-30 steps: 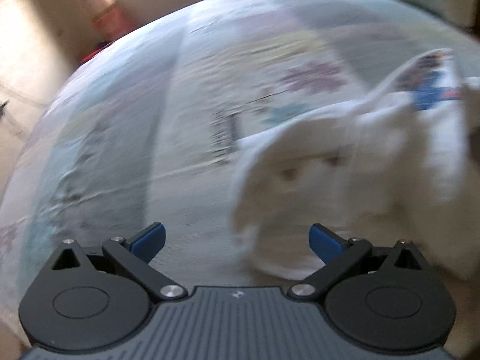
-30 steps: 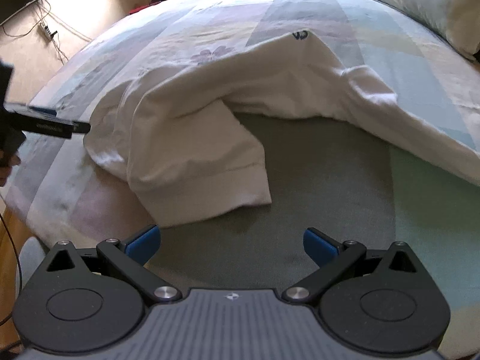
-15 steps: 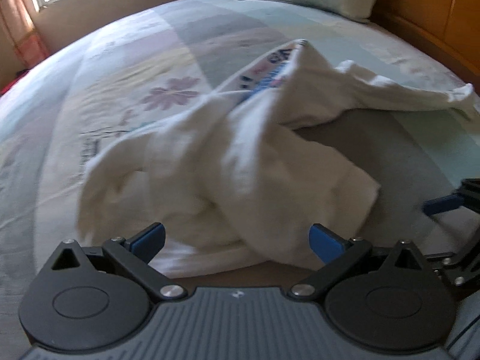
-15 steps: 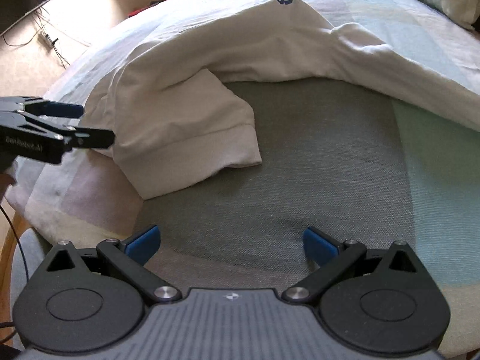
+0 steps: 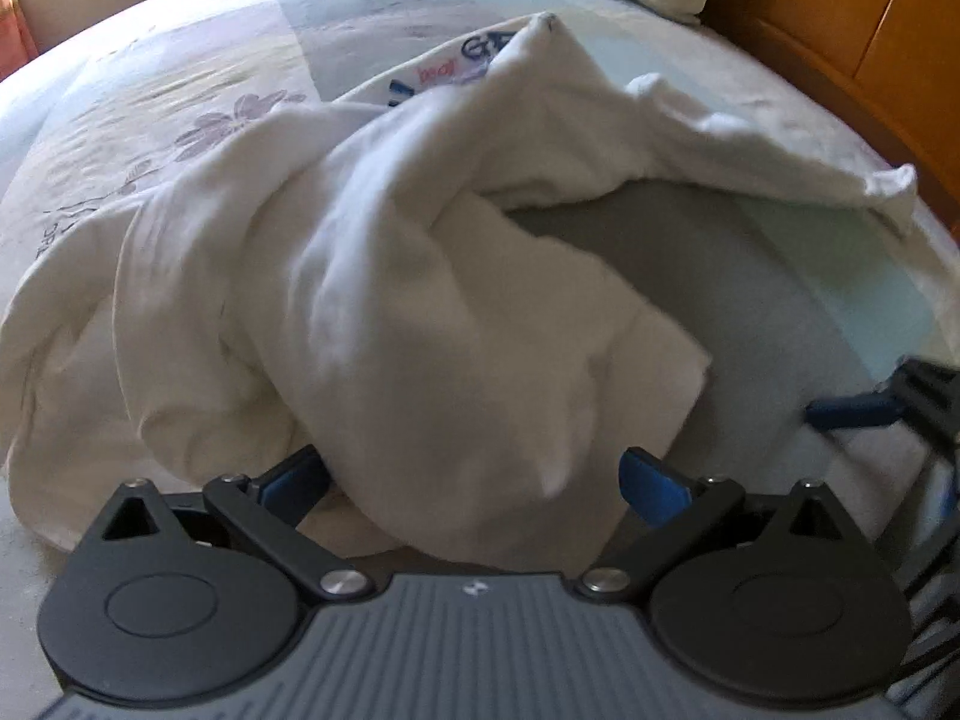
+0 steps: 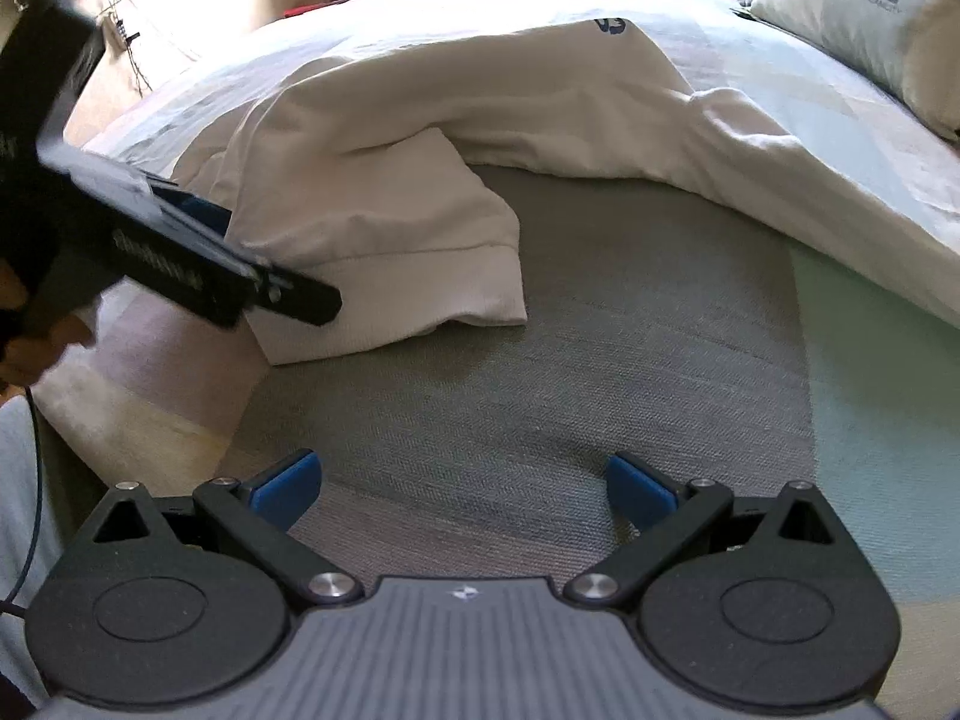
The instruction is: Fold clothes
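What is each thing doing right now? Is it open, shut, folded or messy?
White shirt: crumpled, not folded, on the bed.
Left gripper: open, shirt cloth between its fingers.
Right gripper: open, holding nothing.
Pillow: lying at the bed's head.

Soft matt white cloth garment (image 5: 420,300) lies between the left jaws; coarse grey woven bedspread (image 6: 540,420) lies ahead of the right jaws.

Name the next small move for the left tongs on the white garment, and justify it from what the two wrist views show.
Probably close the left tongs on the hemmed end of the white garment. They stand open with that folded cloth already between the blue fingertips, and the garment lies crumpled on the bed. The right tongs are open over bare cover, holding nothing.
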The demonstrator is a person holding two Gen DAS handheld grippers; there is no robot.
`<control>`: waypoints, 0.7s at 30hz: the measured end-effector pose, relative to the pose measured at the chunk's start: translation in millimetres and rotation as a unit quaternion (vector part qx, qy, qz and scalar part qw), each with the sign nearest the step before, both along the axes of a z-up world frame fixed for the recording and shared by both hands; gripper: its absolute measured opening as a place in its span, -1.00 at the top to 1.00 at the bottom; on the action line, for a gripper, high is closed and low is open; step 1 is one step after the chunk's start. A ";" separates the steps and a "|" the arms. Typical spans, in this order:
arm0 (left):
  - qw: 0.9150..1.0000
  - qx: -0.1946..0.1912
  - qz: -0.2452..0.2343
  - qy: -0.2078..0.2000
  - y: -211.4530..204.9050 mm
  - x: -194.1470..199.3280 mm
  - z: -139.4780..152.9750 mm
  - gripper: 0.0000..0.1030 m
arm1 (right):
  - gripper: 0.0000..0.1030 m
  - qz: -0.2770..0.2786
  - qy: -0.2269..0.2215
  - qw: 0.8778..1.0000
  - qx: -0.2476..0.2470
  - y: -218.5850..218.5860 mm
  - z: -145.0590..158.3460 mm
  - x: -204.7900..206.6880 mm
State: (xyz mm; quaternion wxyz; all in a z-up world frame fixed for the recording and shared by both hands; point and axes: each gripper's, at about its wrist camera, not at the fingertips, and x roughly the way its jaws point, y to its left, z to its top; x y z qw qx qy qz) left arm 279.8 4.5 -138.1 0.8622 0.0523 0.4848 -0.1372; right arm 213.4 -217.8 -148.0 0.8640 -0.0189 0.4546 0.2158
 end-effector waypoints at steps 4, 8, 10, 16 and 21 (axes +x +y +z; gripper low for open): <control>1.000 0.008 0.007 -0.012 3.6 6.3 5.3 -0.98 | -1.00 -0.011 0.006 1.000 0.008 -2.8 0.8 3.1; 1.000 0.005 0.005 -0.019 4.9 21.4 24.4 -0.97 | -1.00 -0.017 0.019 1.000 0.006 -0.1 5.3 8.4; 1.000 0.001 -0.008 -0.026 3.9 22.3 33.9 -0.97 | -1.00 -0.005 0.025 1.000 0.014 0.2 8.8 16.8; 0.999 -0.032 -0.033 -0.004 5.8 7.6 35.1 -0.97 | -1.00 0.057 0.022 0.995 0.078 0.1 12.3 57.3; 0.997 -0.068 -0.025 0.009 15.8 -0.1 31.3 -0.97 | -1.00 0.106 0.029 0.987 0.120 7.2 -2.3 86.6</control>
